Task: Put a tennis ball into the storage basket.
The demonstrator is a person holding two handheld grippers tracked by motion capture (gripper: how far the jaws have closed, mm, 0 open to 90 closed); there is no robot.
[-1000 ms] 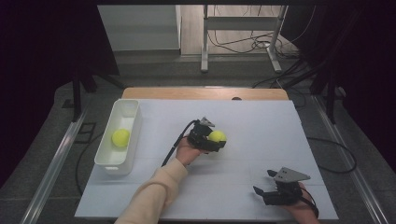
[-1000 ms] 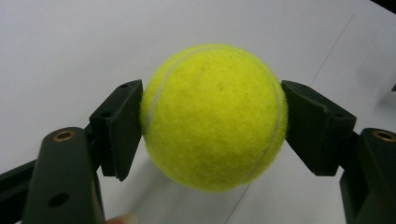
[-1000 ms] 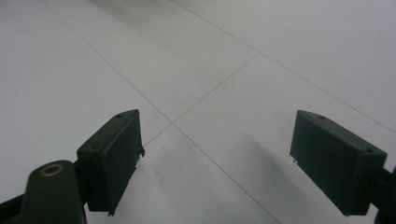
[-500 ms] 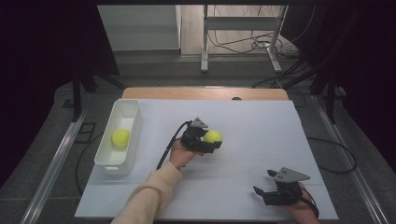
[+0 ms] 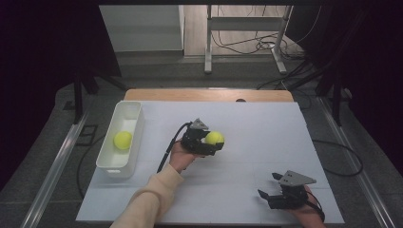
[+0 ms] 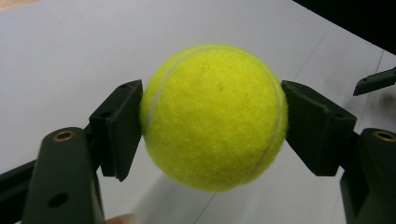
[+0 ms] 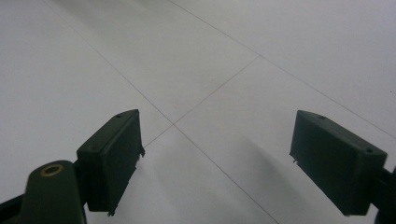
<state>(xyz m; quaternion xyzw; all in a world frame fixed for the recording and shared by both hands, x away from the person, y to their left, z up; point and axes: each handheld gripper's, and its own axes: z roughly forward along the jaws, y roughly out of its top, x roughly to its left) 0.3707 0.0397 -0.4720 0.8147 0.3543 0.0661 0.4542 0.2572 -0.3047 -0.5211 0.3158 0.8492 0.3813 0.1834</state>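
A yellow tennis ball (image 6: 212,116) is clamped between the two black pads of my left gripper (image 6: 212,140), which is shut on it and holds it just above the white table. From above, that gripper (image 5: 215,142) and ball (image 5: 214,137) sit near the table's middle. A second yellow tennis ball (image 5: 122,139) lies in the white bin (image 5: 128,107) at the left. My right gripper (image 5: 267,186) rests near the front right edge. In its own view the right gripper (image 7: 217,161) stands open, jaws wide apart with bare table between them.
The white table top (image 5: 266,128) is marked with thin seam lines (image 7: 205,100). A black cable (image 5: 168,147) trails from the left gripper toward the front. A desk frame and floor cables (image 5: 247,45) stand beyond the far edge.
My left gripper has drifted a little to the left with the ball in its grip. The right gripper has stayed where it was.
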